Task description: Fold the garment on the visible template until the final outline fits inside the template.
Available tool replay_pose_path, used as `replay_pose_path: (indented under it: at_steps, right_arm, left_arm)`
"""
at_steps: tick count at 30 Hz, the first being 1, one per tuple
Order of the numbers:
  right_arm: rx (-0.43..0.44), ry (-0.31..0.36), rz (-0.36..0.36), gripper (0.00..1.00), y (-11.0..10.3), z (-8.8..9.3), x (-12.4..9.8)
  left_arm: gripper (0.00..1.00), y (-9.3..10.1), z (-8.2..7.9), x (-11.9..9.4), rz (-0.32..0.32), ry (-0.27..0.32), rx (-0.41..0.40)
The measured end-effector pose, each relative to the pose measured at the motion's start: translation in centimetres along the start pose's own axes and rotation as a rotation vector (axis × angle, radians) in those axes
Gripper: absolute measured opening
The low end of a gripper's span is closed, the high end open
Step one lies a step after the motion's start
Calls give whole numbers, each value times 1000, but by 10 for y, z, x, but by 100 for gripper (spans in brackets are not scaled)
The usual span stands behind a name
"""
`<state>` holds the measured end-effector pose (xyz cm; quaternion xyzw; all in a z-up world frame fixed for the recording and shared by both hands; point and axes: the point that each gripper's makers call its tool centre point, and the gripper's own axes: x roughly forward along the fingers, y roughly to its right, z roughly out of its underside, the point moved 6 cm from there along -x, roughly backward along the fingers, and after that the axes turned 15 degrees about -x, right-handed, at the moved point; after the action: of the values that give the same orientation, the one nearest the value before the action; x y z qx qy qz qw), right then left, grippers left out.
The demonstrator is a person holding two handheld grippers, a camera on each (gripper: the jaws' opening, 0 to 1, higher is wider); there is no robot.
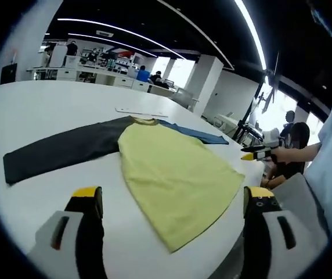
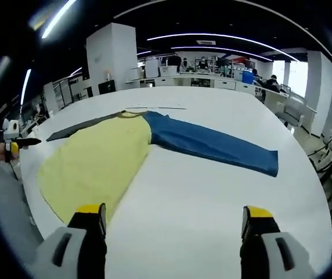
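A long-sleeved shirt lies spread flat on the white table (image 1: 56,104). Its body is yellow (image 1: 174,174), one sleeve is dark grey (image 1: 61,151) and the other is blue (image 1: 198,133). My left gripper (image 1: 173,197) hangs open above the table's near edge, just short of the yellow hem, holding nothing. In the right gripper view the yellow body (image 2: 96,160) lies left, the blue sleeve (image 2: 212,145) stretches right and the grey sleeve (image 2: 82,125) runs back left. My right gripper (image 2: 173,214) is open over bare table below the blue sleeve. Each gripper shows in the other's view (image 1: 256,154) (image 2: 15,142).
A thin pale strip (image 1: 148,110) (image 2: 157,107) lies on the table just beyond the collar. The person's hand and light sleeve (image 1: 328,163) stand at the table's edge. Desks with seated people (image 2: 259,78) and a white pillar (image 2: 111,55) are far behind.
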<state>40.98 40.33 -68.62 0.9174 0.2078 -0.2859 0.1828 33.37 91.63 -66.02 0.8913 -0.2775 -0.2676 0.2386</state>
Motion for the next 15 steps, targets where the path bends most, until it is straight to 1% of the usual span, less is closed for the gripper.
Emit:
replay_pose_path:
  at_steps: [1,3,6,10,13,14,15]
  right_arm:
    - [10,10,8,95,4,-2,-1]
    - [43,3,20,95,19,-1,-1]
    - [50,1,54,95,34,-4,-2]
    - [90,16,83,94,49,-8,1]
    - [103,16,109,92,60,-11,6]
    - [117,22,115,92,63,-12,8]
    - [152,27,128,90,67,-13,10]
  left_arm:
    - [99,0,0,1,2,1,-3]
    - [99,1,-1,3,6,9,-4]
    - [97,1,-1,6,14,17,3]
    - [96,-1,-3,8,13,34,-5]
    - [95,-3,-1,9,5,31,-12]
    - [95,-4,-1,9,4,28,-13]
    - [94,-4,0,9,5,28,-15]
